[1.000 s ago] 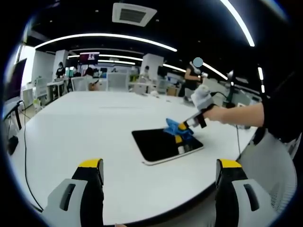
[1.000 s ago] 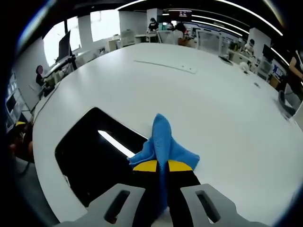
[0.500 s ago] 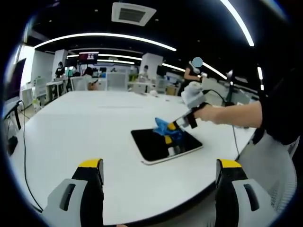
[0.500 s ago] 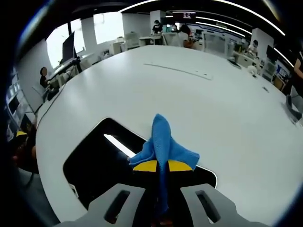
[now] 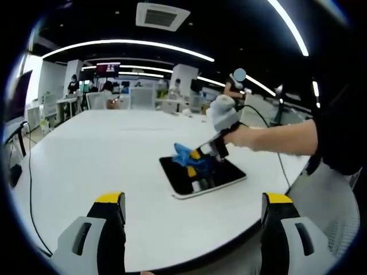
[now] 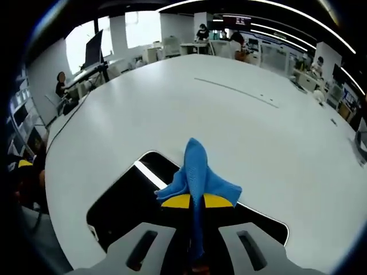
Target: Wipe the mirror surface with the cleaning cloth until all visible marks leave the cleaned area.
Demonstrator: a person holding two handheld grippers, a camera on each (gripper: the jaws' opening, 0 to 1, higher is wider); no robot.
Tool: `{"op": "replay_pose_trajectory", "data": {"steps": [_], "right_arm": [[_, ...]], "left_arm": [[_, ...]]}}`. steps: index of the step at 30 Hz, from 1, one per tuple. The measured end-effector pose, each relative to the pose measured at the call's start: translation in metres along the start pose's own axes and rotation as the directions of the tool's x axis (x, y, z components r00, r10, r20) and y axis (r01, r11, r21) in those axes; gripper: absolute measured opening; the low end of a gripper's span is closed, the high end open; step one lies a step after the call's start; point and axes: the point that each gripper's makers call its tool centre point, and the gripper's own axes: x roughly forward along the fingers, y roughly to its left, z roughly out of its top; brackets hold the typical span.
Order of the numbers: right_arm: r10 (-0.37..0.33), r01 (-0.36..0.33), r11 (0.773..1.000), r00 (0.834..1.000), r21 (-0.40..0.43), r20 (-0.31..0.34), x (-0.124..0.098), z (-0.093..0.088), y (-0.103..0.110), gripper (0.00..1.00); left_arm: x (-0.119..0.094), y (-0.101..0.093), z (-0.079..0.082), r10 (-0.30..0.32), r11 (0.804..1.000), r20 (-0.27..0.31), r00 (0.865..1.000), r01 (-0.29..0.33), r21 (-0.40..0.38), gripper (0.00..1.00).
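The mirror [image 5: 202,176], a dark rounded-corner panel with a pale rim, lies flat on the white table [image 5: 103,154], toward the edge nearest the person; it is the landmark for everything else. The right gripper [image 6: 197,201] has its yellow-tipped jaws pressed together on the blue cleaning cloth [image 6: 198,172], a fold of which stands up between them and spills forward over the glass; the pinch looks meant to keep the cloth bunched as a pad so that the fabric, not the jaws, meets the surface. In the left gripper view that same gripper [image 5: 195,156] reaches in over the far part of the mirror, the cloth [image 5: 184,153] at the mirror's far left edge, held by the person's hand [image 5: 243,136]; whether the cloth is actually touching the glass cannot be told. The left gripper [image 5: 192,201] is held well back from the mirror, near the table's edge, jaws spread wide and holding nothing; that likely keeps the mirror in view. No marks can be made out on the dark glass, which mirrors a bright ceiling strip light; progress is therefore hard to judge.
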Motion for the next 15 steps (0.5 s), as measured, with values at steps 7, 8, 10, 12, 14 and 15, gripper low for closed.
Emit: {"op": "replay_pose_trajectory", "data": {"steps": [7,8,10,12,14,15], "right_arm": [[0.034,-0.033,0.999,0.999,-0.025,0.015,0.008,0.011,0.022,0.01],[0.040,-0.040,0.999,0.999,-0.032,0.015,0.009,0.012,0.028,0.01],[0.051,-0.050,0.998,0.999,-0.044,0.014,0.012,0.016,0.034,0.01],[0.056,-0.055,0.997,0.998,-0.055,0.012,0.014,0.018,0.037,0.01],[0.064,-0.063,0.996,0.998,-0.061,0.013,0.016,0.020,0.041,0.01],[0.068,-0.067,0.996,0.998,-0.064,0.013,0.017,0.021,0.044,0.01]], "left_arm": [[0.000,-0.001,0.000,-0.003,1.000,-0.002,1.000,0.003,-0.002,0.99],[0.000,-0.001,0.000,-0.005,1.000,-0.002,1.000,0.005,-0.001,0.99],[0.000,-0.001,0.000,-0.005,1.000,-0.002,1.000,0.005,0.000,0.99],[0.000,-0.001,0.000,-0.006,1.000,-0.002,1.000,0.006,-0.001,0.99],[0.000,-0.001,0.000,-0.006,1.000,0.000,1.000,0.006,-0.002,0.99],[0.000,-0.002,0.000,-0.007,1.000,-0.001,1.000,0.007,-0.003,0.99]]}}
